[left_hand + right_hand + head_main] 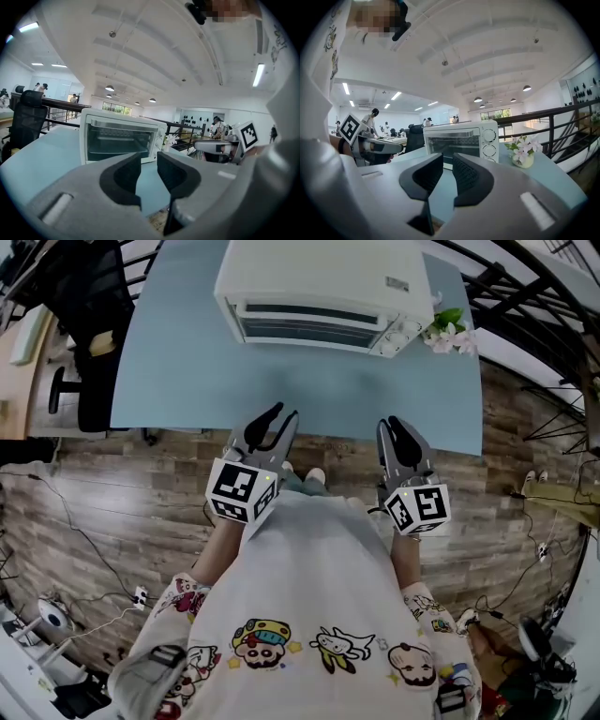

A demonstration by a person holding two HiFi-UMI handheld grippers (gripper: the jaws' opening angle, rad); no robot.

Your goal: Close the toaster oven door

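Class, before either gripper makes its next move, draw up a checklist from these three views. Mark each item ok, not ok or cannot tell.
1. Toaster oven door stands upright against the front: ok, it looks shut in both gripper views.
2. Door fully seated all round: cannot tell, the seam is too small to judge.
3. Left gripper empty, jaws apart: ok.
4. Right gripper empty, jaws apart with a narrower gap: ok.
5. Both grippers held back at the near edge of the table, touching nothing: ok.
6. Flowers stand beside the oven's knob side, away from the door: ok.
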